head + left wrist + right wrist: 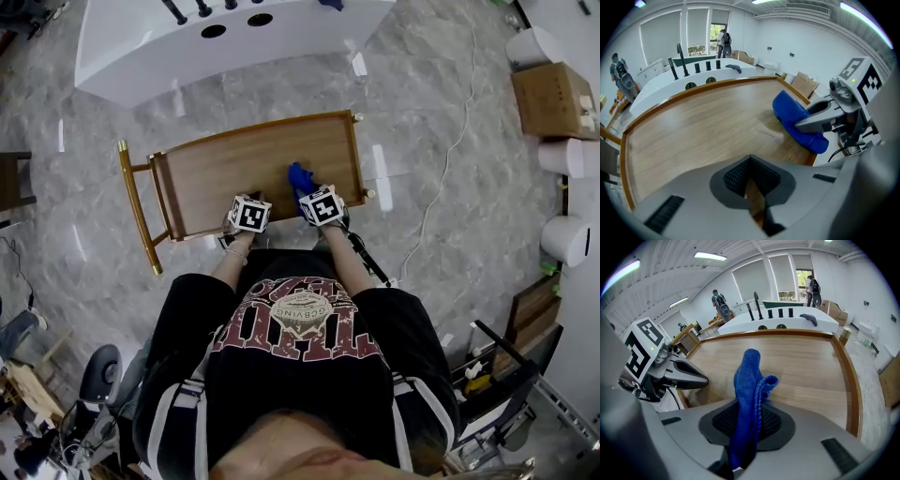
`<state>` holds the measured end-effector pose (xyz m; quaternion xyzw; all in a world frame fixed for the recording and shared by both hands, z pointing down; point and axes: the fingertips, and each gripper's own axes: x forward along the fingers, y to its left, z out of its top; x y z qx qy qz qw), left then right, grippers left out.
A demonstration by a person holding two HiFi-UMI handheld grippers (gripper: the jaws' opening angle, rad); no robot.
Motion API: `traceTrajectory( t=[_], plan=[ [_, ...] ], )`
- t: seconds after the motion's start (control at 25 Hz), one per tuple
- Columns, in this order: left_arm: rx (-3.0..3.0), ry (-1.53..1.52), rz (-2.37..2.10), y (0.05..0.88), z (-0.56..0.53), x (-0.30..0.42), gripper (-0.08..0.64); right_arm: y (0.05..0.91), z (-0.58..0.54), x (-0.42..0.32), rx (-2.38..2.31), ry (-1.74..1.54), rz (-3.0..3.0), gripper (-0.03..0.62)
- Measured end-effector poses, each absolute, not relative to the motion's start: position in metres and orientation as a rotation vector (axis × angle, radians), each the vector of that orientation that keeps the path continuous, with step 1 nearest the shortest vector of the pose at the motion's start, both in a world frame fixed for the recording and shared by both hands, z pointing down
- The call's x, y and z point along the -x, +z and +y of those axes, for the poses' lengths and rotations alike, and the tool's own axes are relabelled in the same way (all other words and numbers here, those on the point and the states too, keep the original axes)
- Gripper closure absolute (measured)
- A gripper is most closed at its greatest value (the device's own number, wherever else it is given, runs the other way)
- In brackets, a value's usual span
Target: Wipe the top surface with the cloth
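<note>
The wooden table top [234, 169] with a raised rim and gold frame lies in front of me. My right gripper [312, 190] is over its near edge, shut on a blue cloth [298, 175] that sticks out ahead of the jaws. In the right gripper view the cloth [749, 380] stands up between the jaws of the right gripper [746, 409], above the wood [797, 366]. My left gripper [247, 199] sits just to its left at the near edge, jaws together with nothing in them [750, 161]. From the left gripper view the cloth [794, 119] hangs on the right.
A white counter [187, 47] with round holes stands beyond the table. To the right are a cardboard box [553, 98] and white cylinders [562, 239]; a cable [441, 178] runs over the marble floor. A chair base [98, 375] is at lower left.
</note>
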<state>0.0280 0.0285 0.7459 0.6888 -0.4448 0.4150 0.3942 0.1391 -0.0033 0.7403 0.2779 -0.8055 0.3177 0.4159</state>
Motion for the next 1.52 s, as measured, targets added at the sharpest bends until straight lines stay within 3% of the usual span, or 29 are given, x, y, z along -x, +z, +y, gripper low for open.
traceTrajectory(
  t=[1.52],
  plan=[
    [-1.754,1.03,-1.125,0.75,0.029,-0.028,0.511,0.743,-0.026,-0.23,-0.9,0.794,-1.893,0.503]
  ],
)
